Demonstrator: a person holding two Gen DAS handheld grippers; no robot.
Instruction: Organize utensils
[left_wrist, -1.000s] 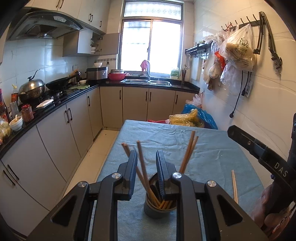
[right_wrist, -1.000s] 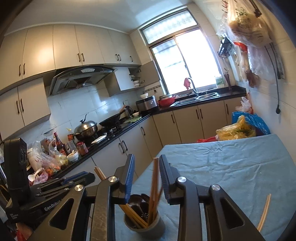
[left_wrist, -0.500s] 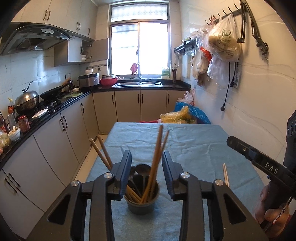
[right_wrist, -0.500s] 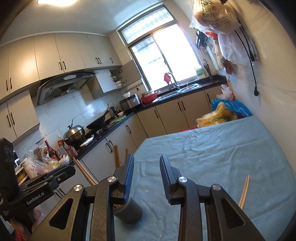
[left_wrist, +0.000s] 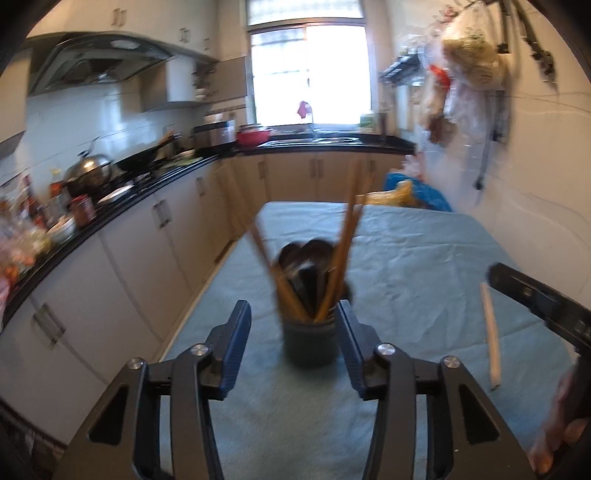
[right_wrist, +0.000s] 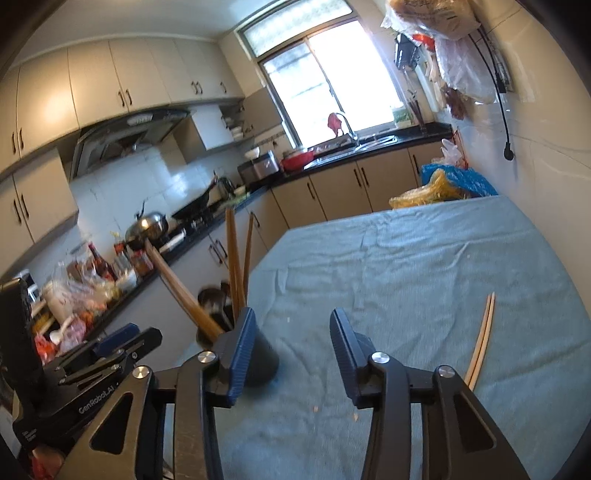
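Note:
A dark utensil cup (left_wrist: 311, 343) stands on the blue-clothed table (left_wrist: 424, 258). It holds several wooden chopsticks (left_wrist: 349, 236) and dark spoons (left_wrist: 306, 254). My left gripper (left_wrist: 293, 343) is open, its jaws either side of the cup and just short of it. In the right wrist view the cup (right_wrist: 260, 360) sits behind my left finger. My right gripper (right_wrist: 291, 350) is open and empty above the cloth. A loose pair of chopsticks (right_wrist: 480, 339) lies on the cloth to its right; it also shows in the left wrist view (left_wrist: 490, 339).
A kitchen counter (left_wrist: 122, 192) with pots, bottles and jars runs along the left. Cabinets and a sink stand under the far window. Blue and yellow bags (right_wrist: 447, 184) sit past the table's far edge. Bags hang on the right wall (left_wrist: 469, 66).
Both grippers have opened wider and drawn back from the cup. The right gripper has swung right, so the cup now lies to its left.

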